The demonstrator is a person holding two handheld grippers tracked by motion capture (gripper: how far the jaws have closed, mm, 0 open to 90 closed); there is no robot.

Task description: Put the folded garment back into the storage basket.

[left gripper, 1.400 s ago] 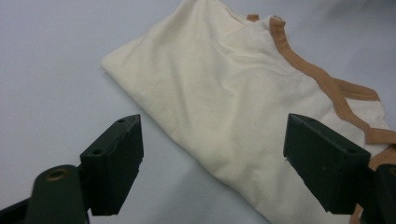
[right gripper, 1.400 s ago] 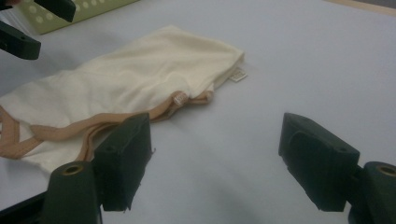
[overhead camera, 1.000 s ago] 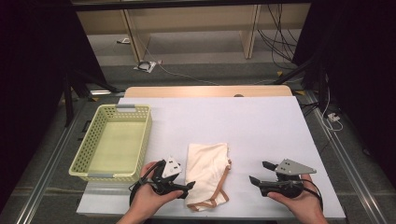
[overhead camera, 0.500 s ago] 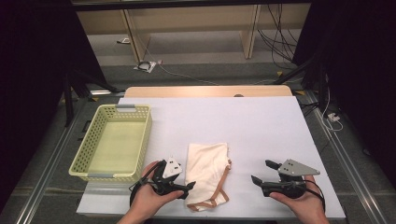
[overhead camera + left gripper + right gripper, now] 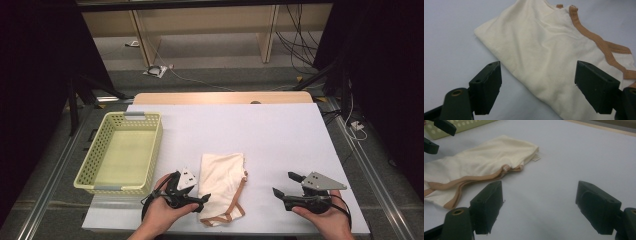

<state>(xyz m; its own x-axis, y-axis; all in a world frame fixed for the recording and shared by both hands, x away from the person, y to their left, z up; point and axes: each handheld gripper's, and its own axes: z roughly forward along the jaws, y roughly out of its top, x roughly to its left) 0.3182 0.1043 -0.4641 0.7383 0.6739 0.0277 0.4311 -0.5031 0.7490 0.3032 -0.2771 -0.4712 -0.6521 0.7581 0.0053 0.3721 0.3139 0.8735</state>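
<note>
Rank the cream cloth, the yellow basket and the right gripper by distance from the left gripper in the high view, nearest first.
From the left gripper:
1. Cream cloth, right beside its jaws.
2. Yellow basket, to its left, further back on the table.
3. Right gripper, far across the table's near edge.

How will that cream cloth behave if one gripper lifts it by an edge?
The cloth will probably go floppy: it lies flat in soft folds and wrinkles. It looks thin, so likely light. Lifted by one edge it may unfold, with the tan trim dangling.

Cream garment (image 5: 221,176) with tan trim, pale yellow-green basket (image 5: 88,170), black tongs (image 5: 289,184).
</note>
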